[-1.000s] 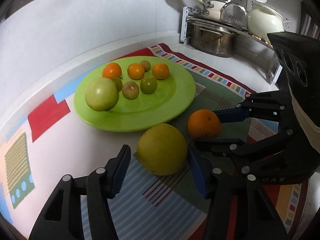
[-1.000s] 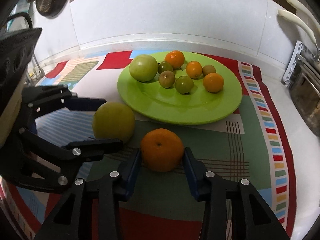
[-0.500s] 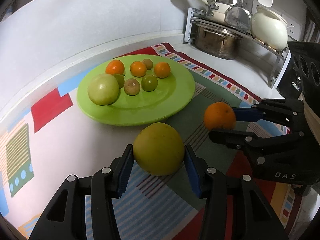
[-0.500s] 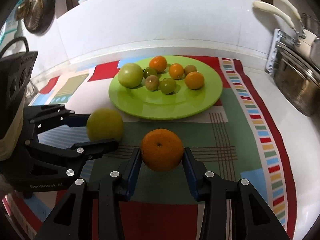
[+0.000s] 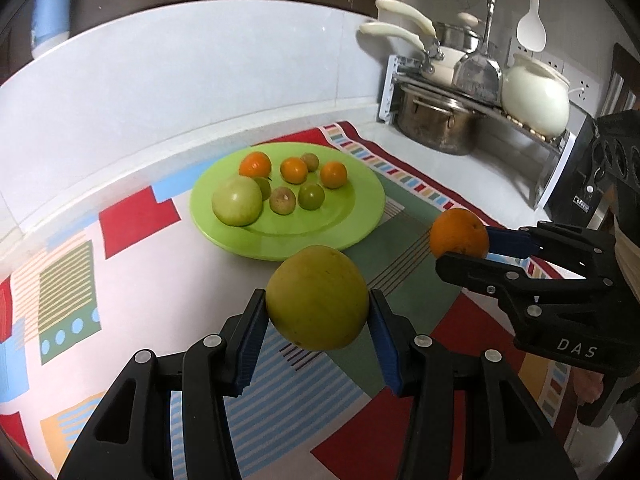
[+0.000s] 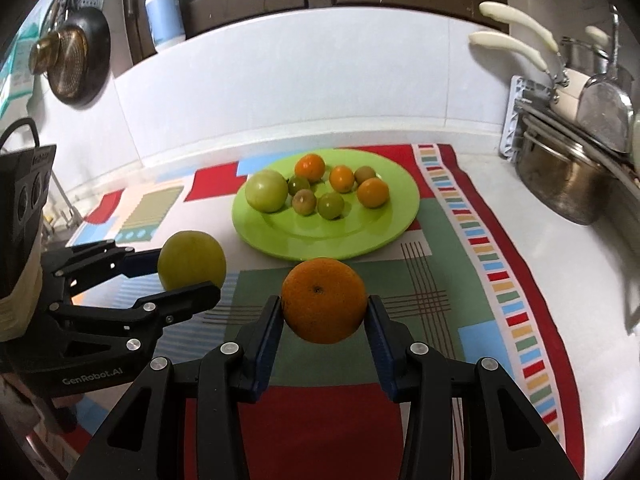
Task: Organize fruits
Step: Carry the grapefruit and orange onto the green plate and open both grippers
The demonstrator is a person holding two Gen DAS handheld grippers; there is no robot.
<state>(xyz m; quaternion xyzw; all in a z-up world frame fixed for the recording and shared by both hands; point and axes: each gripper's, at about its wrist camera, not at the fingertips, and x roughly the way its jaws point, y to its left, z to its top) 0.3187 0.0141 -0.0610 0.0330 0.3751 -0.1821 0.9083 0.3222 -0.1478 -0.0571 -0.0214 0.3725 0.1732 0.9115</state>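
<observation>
Both fruits have left the worktop (image 5: 224,264) — left tongs (image 5: 318,316) clenched on the yellow-green fruit (image 5: 317,298); right tongs (image 6: 324,314) grasping the orange (image 6: 324,300) — the green plate (image 6: 360,240) likely comes next.

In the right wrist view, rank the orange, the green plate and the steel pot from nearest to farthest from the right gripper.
1. Orange, clamped in the right gripper.
2. Green plate, straight ahead on the cloth.
3. Steel pot, far right, by the wall.

Lime-green plate (image 6: 400,220); orange fruit (image 6: 324,300); yellow-green fruit (image 5: 318,298); red-bordered, multicoloured patchwork mat (image 6: 492,272).
</observation>
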